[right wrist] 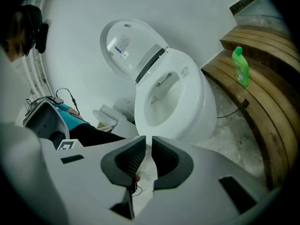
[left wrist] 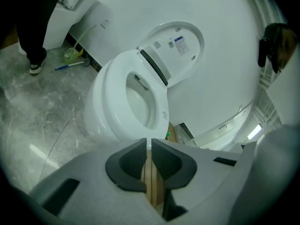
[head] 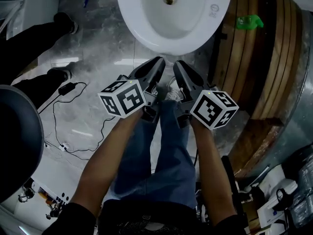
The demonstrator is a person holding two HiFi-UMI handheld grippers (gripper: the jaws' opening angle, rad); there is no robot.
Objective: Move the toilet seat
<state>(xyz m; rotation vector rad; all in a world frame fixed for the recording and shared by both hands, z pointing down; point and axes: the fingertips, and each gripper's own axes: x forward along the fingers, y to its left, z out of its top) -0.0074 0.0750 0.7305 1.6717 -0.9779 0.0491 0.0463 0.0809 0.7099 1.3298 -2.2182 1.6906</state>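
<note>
The white toilet [head: 171,13] fills the top of the head view, its bowl open. In both gripper views a white flap [left wrist: 178,46] [right wrist: 124,43] stands raised behind the toilet [left wrist: 126,102] [right wrist: 173,97], leaning back toward the wall. Whether a seat ring lies on the rim I cannot tell. My left gripper [head: 159,61] [left wrist: 150,142] and right gripper [head: 177,64] [right wrist: 149,139] hang side by side just in front of the bowl's front edge, apart from it. Both are shut with nothing between the jaws.
A curved wooden platform [head: 249,58] stands right of the toilet, with a green bottle [head: 249,21] [right wrist: 241,67] on it. A black cable [head: 68,111] trails over the marble floor at left, near another person's dark shoes [head: 63,23]. A blue stick [left wrist: 70,65] lies by the wall.
</note>
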